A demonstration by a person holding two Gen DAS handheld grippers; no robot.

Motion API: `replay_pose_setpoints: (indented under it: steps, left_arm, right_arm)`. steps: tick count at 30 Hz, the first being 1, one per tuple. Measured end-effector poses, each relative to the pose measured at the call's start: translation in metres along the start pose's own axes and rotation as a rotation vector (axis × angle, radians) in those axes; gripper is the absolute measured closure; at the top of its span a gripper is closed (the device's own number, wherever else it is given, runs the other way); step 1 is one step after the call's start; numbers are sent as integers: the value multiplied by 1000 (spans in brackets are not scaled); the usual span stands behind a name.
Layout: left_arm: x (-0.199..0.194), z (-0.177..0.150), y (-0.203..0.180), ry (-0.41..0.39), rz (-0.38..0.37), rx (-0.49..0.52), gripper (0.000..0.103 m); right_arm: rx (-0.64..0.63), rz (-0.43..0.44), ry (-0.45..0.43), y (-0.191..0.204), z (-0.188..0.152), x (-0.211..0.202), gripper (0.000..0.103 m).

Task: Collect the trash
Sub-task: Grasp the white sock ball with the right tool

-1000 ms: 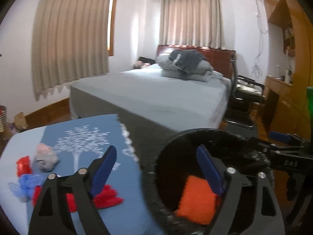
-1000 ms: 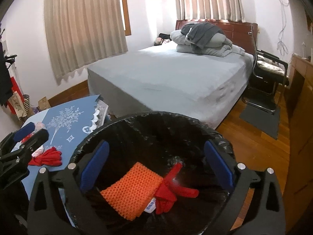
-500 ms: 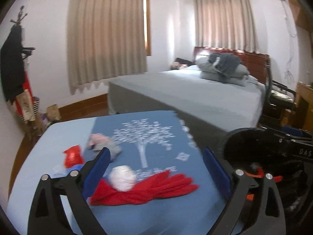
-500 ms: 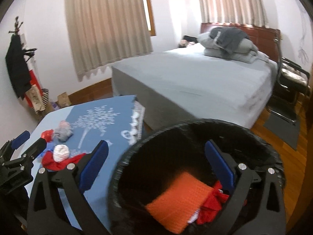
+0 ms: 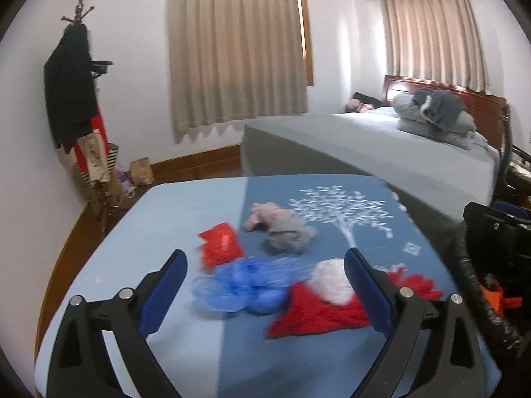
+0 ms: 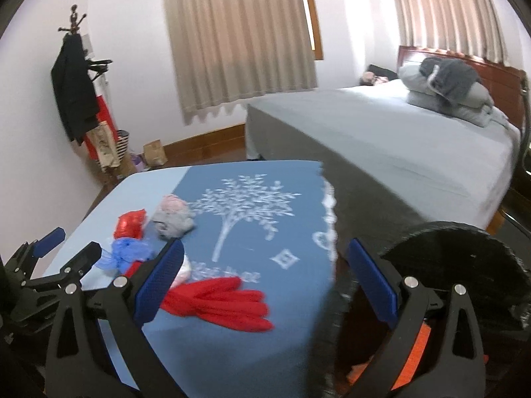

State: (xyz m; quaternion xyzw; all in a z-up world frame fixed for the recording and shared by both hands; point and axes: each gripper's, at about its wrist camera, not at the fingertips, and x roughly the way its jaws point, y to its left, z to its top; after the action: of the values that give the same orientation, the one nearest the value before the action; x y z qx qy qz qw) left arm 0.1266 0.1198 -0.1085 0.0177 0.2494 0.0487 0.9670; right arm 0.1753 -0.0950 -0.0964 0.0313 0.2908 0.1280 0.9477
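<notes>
Lengthwise, red glove (image 6: 220, 301) lies level, cuff toward left gripper (image 5: 265, 293).

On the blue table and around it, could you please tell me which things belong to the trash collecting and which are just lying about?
For the job:
blue plastic bag
red wrapper
white ball
red glove
grey cloth
pink cloth
black bin

Just lying about:
bed
coat rack
curtains

Left gripper (image 5: 265, 290) is showing black angular finger arms with blue ribbed pads (image 5: 164, 287) and silver screws at the pivots. Right gripper (image 6: 265, 275) is looking identical: black frame, blue pads (image 6: 371, 278), silver screws.
</notes>
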Motion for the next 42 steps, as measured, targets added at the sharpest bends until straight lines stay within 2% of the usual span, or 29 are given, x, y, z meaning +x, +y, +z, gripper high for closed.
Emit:
replay_pose_setpoints:
  steps: [11, 24, 26, 30, 32, 35, 36, 38, 42]
  left_arm:
    - [16, -12, 44, 34, 61, -39, 9]
    - [25, -24, 66, 68, 83, -71, 10]
    - [26, -25, 68, 74, 85, -77, 10]
    - [28, -27, 69, 83, 84, -85, 10]
    - [29, -27, 68, 86, 81, -86, 10]
    - [30, -27, 66, 88, 76, -83, 9]
    - [30, -27, 66, 90, 73, -84, 9]
    - [31, -27, 64, 94, 66, -90, 9]
    - [34, -28, 56, 100, 54, -85, 9]
  right_arm:
    - [-48, 72, 58, 59, -6, 47, 7]
    - [-78, 97, 153, 85, -25, 87, 8]
    - [-85, 100, 165, 86, -27, 91, 17]
    - [-101, 117, 203, 91, -31, 99, 25]
    - [-109, 133, 221, 93, -32, 103, 36]
    - [-112, 173, 247, 95, -34, 106, 65]
    - [-112, 188, 254, 95, -34, 106, 69]
    - [-116, 200, 253, 95, -35, 104, 75]
    - [-121, 212, 230, 93, -32, 95, 76]
